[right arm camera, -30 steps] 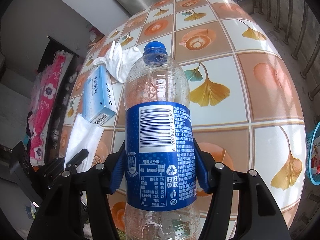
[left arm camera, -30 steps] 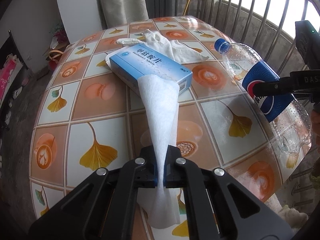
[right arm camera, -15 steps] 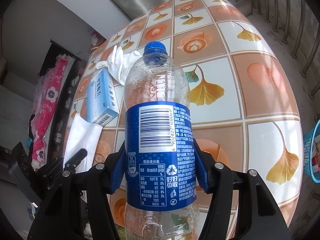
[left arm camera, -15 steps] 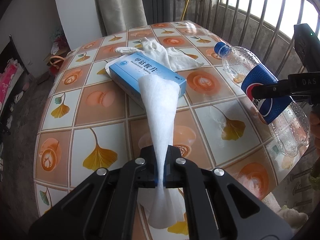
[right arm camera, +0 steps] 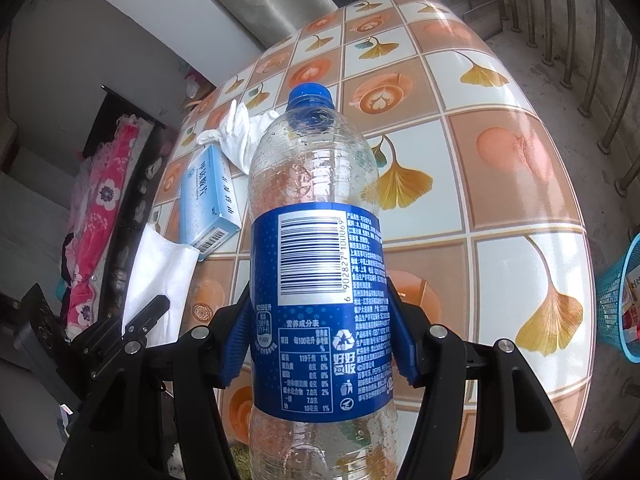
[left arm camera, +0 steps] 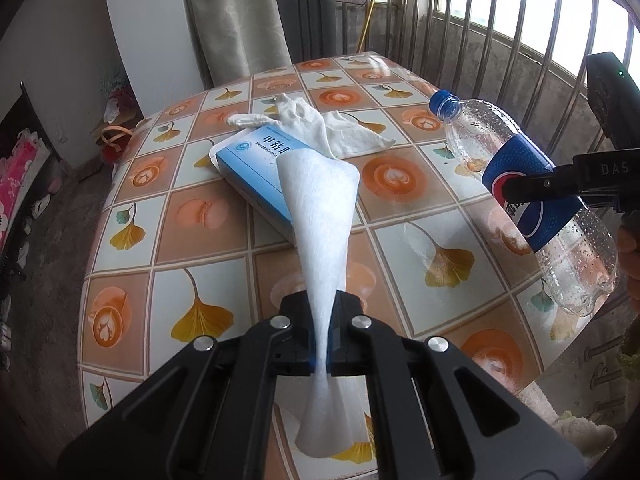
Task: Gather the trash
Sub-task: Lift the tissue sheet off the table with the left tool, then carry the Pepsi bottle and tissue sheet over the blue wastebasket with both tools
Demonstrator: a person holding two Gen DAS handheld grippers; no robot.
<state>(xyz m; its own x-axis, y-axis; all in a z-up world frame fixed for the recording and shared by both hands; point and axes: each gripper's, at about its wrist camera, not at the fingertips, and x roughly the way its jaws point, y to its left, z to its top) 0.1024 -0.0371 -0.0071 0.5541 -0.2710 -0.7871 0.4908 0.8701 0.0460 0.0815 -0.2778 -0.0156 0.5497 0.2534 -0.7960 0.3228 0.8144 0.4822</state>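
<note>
Left gripper pinched on white tissue; right gripper clamps plastic bottle, both above tiled table. Blue basket, possibly a bin, beside table.

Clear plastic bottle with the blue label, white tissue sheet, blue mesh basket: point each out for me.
clear plastic bottle with the blue label (right arm camera: pixel 320 320), right wrist view, on the label.
white tissue sheet (left arm camera: pixel 320 208), left wrist view, mid-sheet.
blue mesh basket (right arm camera: pixel 612 296), right wrist view, its wall.
</note>
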